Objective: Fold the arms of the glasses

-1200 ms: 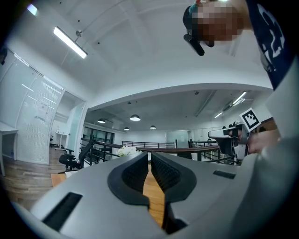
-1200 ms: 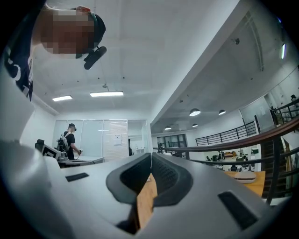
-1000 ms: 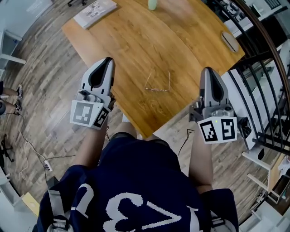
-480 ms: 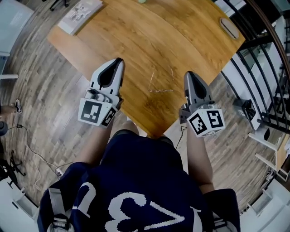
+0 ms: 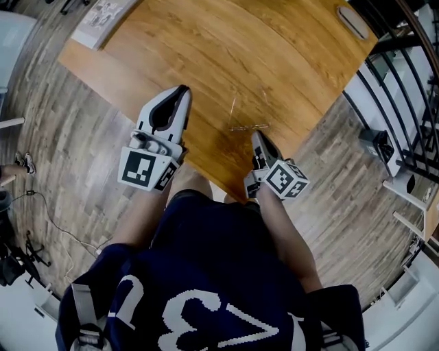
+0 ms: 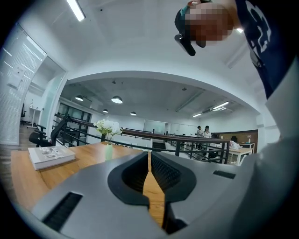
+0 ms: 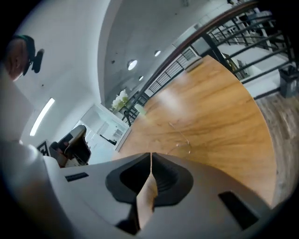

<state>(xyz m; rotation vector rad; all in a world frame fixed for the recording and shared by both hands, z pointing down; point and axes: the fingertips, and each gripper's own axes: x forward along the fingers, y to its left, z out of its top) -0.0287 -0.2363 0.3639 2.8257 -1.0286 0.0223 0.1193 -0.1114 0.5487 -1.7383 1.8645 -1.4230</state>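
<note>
Thin wire-framed glasses (image 5: pixel 245 123) lie on the wooden table (image 5: pixel 288 55) near its front corner, arms spread open and pointing away from me. In the right gripper view the glasses (image 7: pixel 181 138) lie just ahead of the jaws. My right gripper (image 5: pixel 257 134) is shut and empty, its tip close to the near side of the glasses and tilted down. My left gripper (image 5: pixel 181 90) hovers level over the table's left edge, well left of the glasses, shut with nothing held. The glasses do not show in the left gripper view.
A book (image 5: pixel 103 14) lies at the table's far left corner, also seen as the book (image 6: pixel 51 156) beside a vase of white flowers (image 6: pixel 108 136). A grey oval object (image 5: pixel 353 22) lies far right. A black railing (image 5: pixel 411 96) and a black box (image 5: pixel 379 144) are at the right.
Both grippers have come down. The right one dropped a lot, rolled, and swung left to just behind the glasses. The left one drifted slightly toward the table.
</note>
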